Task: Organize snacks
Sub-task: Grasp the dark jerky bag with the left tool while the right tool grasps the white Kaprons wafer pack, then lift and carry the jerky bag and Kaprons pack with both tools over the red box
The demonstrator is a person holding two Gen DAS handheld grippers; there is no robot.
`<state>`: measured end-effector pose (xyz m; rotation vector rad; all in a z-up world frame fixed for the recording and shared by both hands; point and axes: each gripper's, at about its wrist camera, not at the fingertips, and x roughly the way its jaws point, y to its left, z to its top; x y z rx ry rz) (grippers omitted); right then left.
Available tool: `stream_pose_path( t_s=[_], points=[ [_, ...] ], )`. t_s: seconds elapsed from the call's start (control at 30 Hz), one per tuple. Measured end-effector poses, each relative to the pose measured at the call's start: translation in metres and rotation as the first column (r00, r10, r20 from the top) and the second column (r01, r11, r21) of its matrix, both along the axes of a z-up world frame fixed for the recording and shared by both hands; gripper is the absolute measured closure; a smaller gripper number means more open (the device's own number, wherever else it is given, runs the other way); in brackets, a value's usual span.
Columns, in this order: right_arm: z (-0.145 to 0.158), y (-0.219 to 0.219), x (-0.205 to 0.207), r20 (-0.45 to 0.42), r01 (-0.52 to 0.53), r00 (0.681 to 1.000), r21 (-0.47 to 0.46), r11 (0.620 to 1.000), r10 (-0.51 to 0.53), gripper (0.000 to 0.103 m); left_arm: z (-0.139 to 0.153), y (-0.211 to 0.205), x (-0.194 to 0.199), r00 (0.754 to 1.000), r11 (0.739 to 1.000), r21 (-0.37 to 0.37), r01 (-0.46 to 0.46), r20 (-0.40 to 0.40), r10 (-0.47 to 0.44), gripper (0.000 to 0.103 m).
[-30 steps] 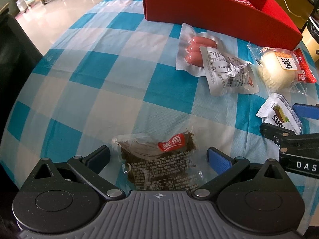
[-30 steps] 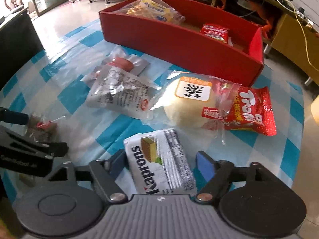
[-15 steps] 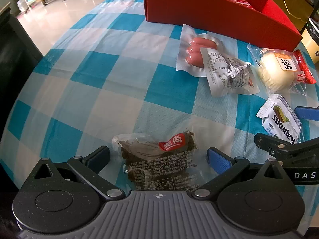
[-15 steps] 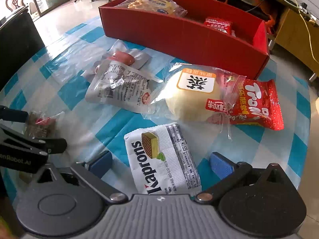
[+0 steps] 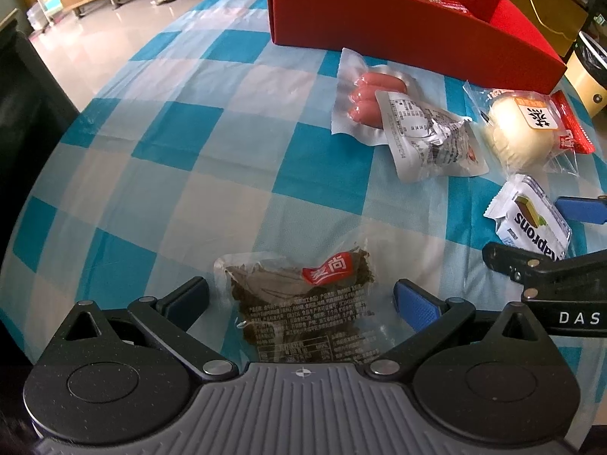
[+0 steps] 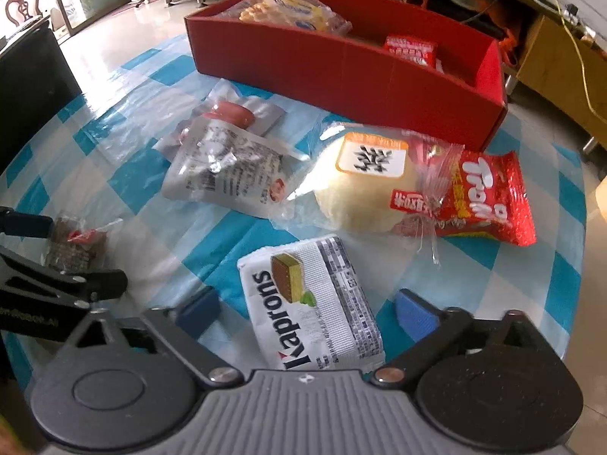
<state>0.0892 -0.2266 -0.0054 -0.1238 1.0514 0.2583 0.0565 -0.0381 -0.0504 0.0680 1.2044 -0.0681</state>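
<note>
Checked blue-and-white tablecloth (image 5: 212, 174), red box (image 6: 341, 72) at its far side.
My left gripper (image 5: 299, 299) stands apart around the dark seaweed packet (image 5: 303, 303); my right gripper (image 6: 307, 311) stands apart around the Kaprons wafer pack (image 6: 311, 303), both lying on the cloth.

Over the last second the right gripper (image 6: 307, 309) spreads its fingers from a narrow stance hugging the Kaprons wafer pack (image 6: 309, 303) to a wide one, so clear tablecloth (image 6: 474, 284) now shows between each blue pad (image 6: 411, 313) and the pack. In its own view the pack sits higher and more fully between the fingers than a second ago. From the left wrist view, the right gripper (image 5: 538, 235) sits lower and further back along the wafer pack (image 5: 529, 222), exposing more of its printed face.
</note>
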Motion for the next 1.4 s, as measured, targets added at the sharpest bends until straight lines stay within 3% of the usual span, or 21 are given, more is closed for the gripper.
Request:
stream_pose_path(
  t_s=[0.07, 0.1, 0.3, 0.5, 1.4],
  points=[
    [0.005, 0.001, -0.002, 0.013, -0.018, 1.000, 0.021, 1.000, 0.017, 0.041, 0.002, 0.000, 0.000, 1.000, 1.000, -0.002, -0.004, -0.002, 0.004, 0.004],
    [0.007, 0.002, -0.002, 0.013, -0.016, 1.000, 0.026, 1.000, 0.016, 0.042, 0.003, 0.000, -0.001, 1.000, 1.000, -0.002, -0.002, -0.002, 0.002, 0.006],
    [0.006, 0.002, -0.003, 0.018, -0.006, 1.000, 0.025, 1.000, 0.006, 0.042, 0.009, 0.007, 0.001, 0.999, 0.998, -0.050, -0.032, -0.004, 0.032, 0.015],
    [0.012, -0.006, -0.003, 0.034, 0.029, 0.999, 0.054, 0.998, -0.031, 0.043, 0.025, 0.002, 0.004, 0.997, 0.998, -0.053, -0.023, 0.066, 0.027, 0.016],
    [0.073, -0.036, 0.008, 0.144, 0.115, 0.978, 0.226, 0.967, -0.150, 0.043, 0.072, -0.022, 0.031, 0.979, 0.993, -0.106, 0.044, 0.201, -0.021, 0.015]
  ],
)
